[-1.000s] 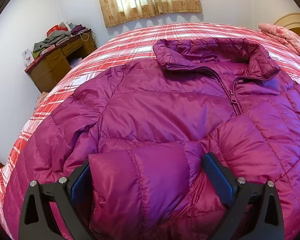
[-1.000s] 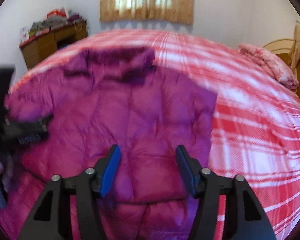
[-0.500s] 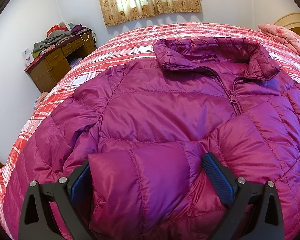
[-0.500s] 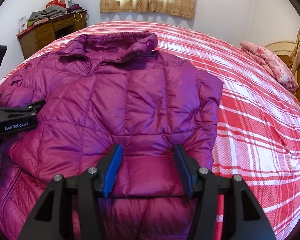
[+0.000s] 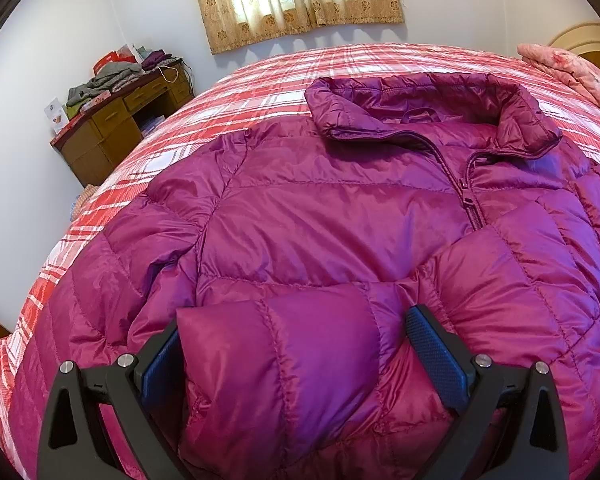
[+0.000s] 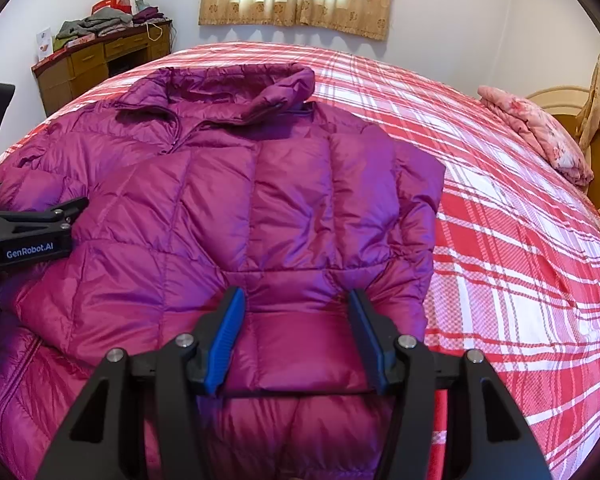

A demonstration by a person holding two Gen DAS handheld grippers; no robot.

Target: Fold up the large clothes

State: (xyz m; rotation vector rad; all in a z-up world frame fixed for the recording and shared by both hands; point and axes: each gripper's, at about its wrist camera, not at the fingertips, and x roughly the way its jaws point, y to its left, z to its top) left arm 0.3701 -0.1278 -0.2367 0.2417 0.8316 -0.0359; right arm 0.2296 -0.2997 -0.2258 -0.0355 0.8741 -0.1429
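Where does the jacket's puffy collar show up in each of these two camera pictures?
Left wrist view: the collar sits upper right of centre, above the zipper.
Right wrist view: the collar sits upper left of centre, on the purple jacket.
Shared landmark: the wooden desk piled with clothes, by the wall at the left in both views.

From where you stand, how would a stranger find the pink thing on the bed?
Start at the big red-and-white plaid bedspread. Go to its far right edge, beside the wooden headboard. There lies a folded pink floral quilt, paler than the shiny magenta puffer jacket.
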